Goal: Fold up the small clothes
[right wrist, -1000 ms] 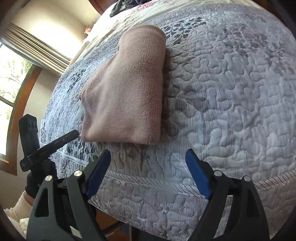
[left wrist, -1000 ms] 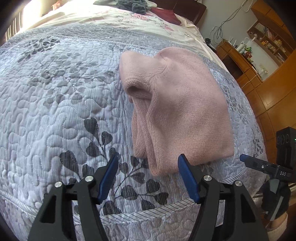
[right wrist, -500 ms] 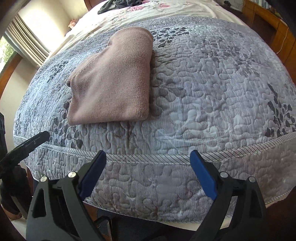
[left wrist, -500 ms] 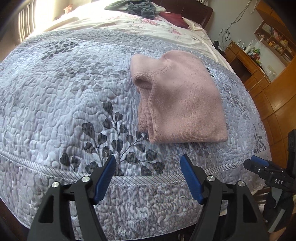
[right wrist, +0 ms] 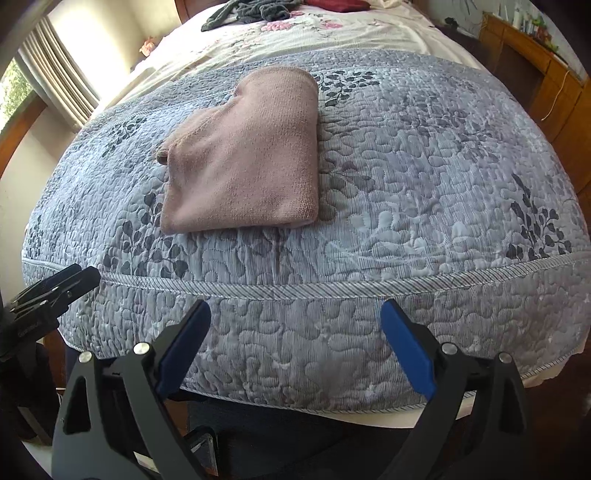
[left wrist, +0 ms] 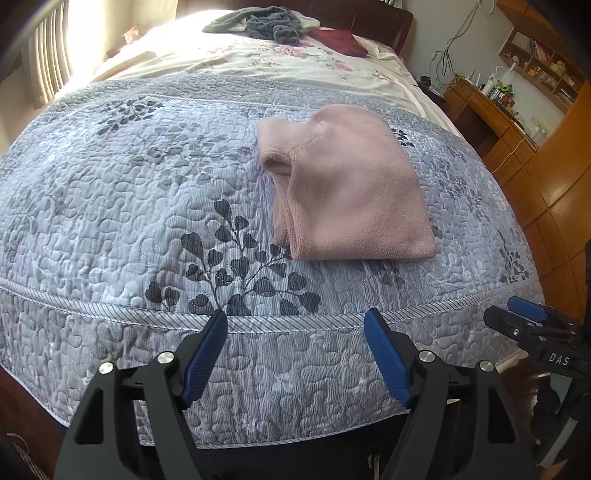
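1. Left gripper (left wrist: pixel 295 350): black frame with blue-padded fingers (left wrist: pixel 205 354) spread wide apart and empty, held off the foot edge of the bed, level with the striped piping of the quilt.
2. Right gripper (right wrist: pixel 295 343): same build, its blue-padded fingers (right wrist: pixel 406 350) likewise spread apart and holding nothing, also in front of the bed's foot edge. Each gripper shows at the margin of the other's view, the right one at the left wrist view's right edge (left wrist: pixel 532 325), the left one at the right wrist view's left edge (right wrist: pixel 48 295).
3. Folded pink knitted garment (left wrist: pixel 347 192): lies flat on the quilt as a compact, roughly rectangular bundle, apart from both grippers, with layered edges and a rolled opening on its left side in the left wrist view (right wrist: pixel 247 155).
4. Grey-blue quilted bedspread with dark leaf print (left wrist: pixel 110 206): covers the near half of the bed and drapes over its foot.
5. White floral sheet (left wrist: pixel 258 59): beyond the quilt, carrying a heap of grey-green clothes (left wrist: pixel 269 26) and a dark red cloth (left wrist: pixel 340 40) near the headboard.
6. Wooden desk and shelves (left wrist: pixel 491 110): beside the bed at right.
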A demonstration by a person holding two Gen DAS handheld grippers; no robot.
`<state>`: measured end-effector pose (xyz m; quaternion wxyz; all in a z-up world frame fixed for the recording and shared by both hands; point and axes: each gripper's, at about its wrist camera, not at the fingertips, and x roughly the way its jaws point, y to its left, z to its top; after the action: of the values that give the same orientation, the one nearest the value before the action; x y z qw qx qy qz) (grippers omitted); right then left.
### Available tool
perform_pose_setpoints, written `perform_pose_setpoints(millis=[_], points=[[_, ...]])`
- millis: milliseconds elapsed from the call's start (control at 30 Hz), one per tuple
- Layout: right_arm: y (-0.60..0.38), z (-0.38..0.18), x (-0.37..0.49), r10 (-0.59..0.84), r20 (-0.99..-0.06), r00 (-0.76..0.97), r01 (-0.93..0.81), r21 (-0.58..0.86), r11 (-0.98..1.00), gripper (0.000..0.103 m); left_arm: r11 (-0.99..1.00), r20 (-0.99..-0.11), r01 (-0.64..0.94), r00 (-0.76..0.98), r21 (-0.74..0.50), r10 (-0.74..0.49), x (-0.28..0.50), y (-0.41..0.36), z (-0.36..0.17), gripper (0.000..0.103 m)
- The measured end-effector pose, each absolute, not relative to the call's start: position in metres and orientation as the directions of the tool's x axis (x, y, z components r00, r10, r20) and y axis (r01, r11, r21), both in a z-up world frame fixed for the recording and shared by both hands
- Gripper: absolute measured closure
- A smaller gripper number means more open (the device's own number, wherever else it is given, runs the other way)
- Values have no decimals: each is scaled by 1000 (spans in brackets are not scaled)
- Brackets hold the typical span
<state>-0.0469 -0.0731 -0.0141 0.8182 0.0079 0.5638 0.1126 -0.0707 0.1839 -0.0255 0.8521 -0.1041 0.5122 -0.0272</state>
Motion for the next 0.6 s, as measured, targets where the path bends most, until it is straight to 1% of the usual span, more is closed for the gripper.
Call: perform_pose_setpoints(millis=[200, 433, 600], points=[[-69, 1, -54, 172, -916, 362, -179, 113, 977, 8, 984, -864, -47, 488, -171, -127, -81, 180, -11, 23], [-62, 25, -63, 131, -901, 413, -162, 69, 984, 6, 994, -858, -39, 509, -104, -70, -91, 174, 5, 23], [-59, 41, -70, 123, -884, 452, -156, 58, 986, 6, 996, -848, -35, 528, -85, -54, -98, 171, 14, 22]])
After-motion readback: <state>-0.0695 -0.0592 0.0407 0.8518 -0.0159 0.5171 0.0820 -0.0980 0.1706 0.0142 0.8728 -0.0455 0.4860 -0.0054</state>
